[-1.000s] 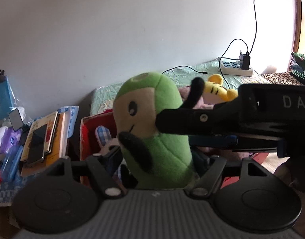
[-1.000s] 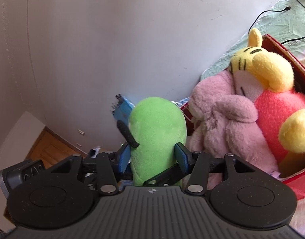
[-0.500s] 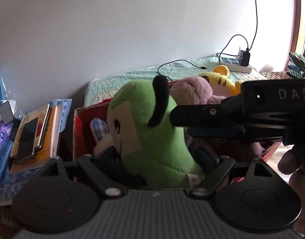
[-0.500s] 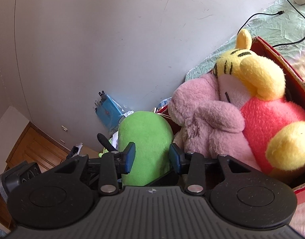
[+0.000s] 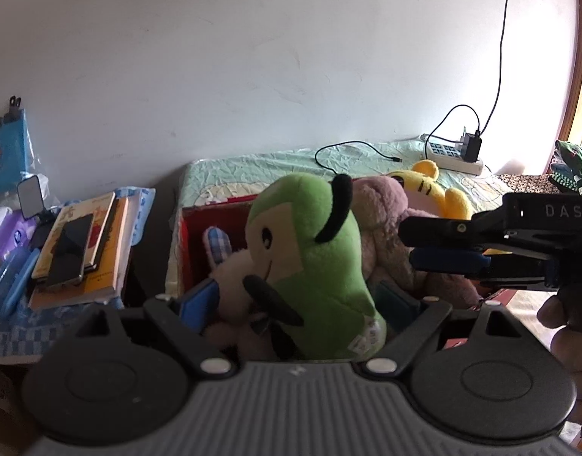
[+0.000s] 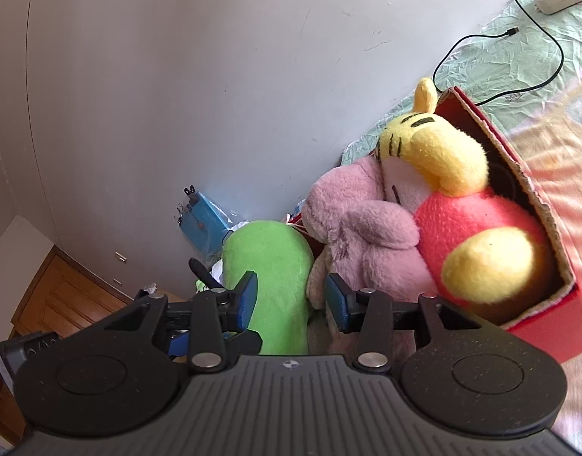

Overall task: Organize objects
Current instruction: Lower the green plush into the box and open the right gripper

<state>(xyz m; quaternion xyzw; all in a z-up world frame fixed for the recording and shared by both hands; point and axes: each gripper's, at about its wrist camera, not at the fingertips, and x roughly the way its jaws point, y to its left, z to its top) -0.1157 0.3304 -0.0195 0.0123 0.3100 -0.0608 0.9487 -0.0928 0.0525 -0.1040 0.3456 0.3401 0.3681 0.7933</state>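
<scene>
A green plush toy (image 5: 313, 250) stands upright at the near left of the red box (image 5: 194, 250), against a pink plush (image 5: 378, 209) and a yellow tiger plush (image 5: 435, 190). My left gripper (image 5: 298, 304) is open wide, its blue pads clear of the green toy's sides. My right gripper (image 5: 408, 241) comes in from the right, tips beside the pink plush. In the right wrist view its jaws (image 6: 293, 298) are opening around the edge of the green plush (image 6: 272, 266) and the pink plush (image 6: 367, 228), pressing on neither.
Left of the box lies a stack of books (image 5: 101, 266) with a phone (image 5: 68, 254) on top. A power strip (image 5: 450, 155) and a loose cable (image 5: 351, 148) lie on the green sheet behind. A hand (image 5: 557, 315) holds the right gripper. The box wall (image 6: 549, 315) is red cardboard.
The green plush has sunk into the box. My left jaws have spread off it. The right gripper let go of the toy and drew back to the right.
</scene>
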